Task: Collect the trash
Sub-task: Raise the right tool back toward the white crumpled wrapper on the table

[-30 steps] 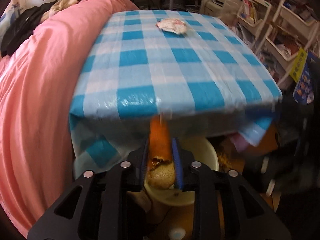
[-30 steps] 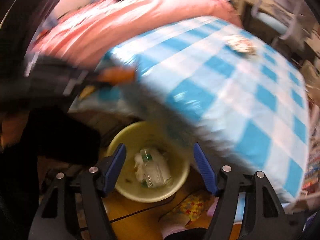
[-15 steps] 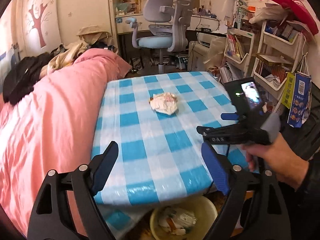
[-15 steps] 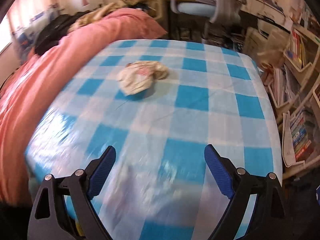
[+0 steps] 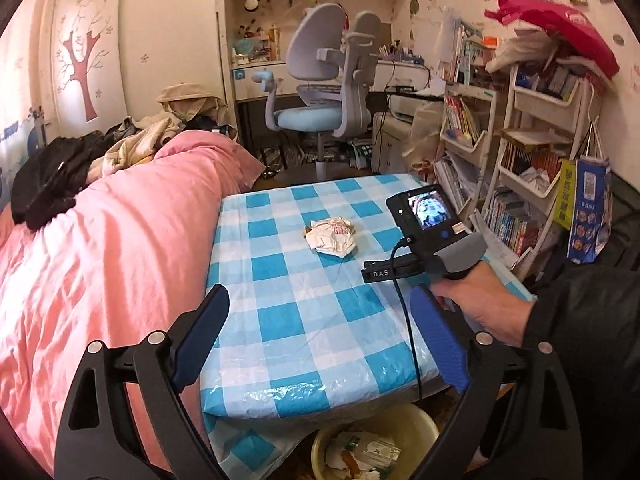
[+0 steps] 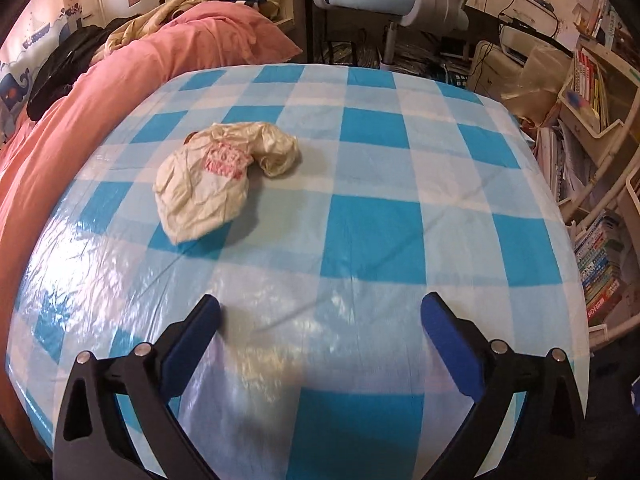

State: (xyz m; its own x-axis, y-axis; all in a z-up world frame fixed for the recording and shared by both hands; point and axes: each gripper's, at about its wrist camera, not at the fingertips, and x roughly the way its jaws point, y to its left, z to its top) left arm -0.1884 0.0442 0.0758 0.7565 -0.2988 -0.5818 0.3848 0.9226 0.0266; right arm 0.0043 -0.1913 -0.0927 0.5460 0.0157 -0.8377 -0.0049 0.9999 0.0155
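One crumpled wrapper is left on the checked tablecloth, cream paper with red print, lying toward the bed side of the table and well apart from both claws. The right gripper is held above the near part of the cloth, pointed down at it – its jaws have just been opening and are spread wide now, with nothing between the blue pads but tablecloth. From the left view, the right hand is seen wrapped around that tool's handle over the table's right edge. The left gripper is hanging back at the near table edge – jaws just opened wide too, nothing gripped. Down below that edge a yellow bin is visible with scraps already in it. A pink duvet is bunched up right against the table's left side.
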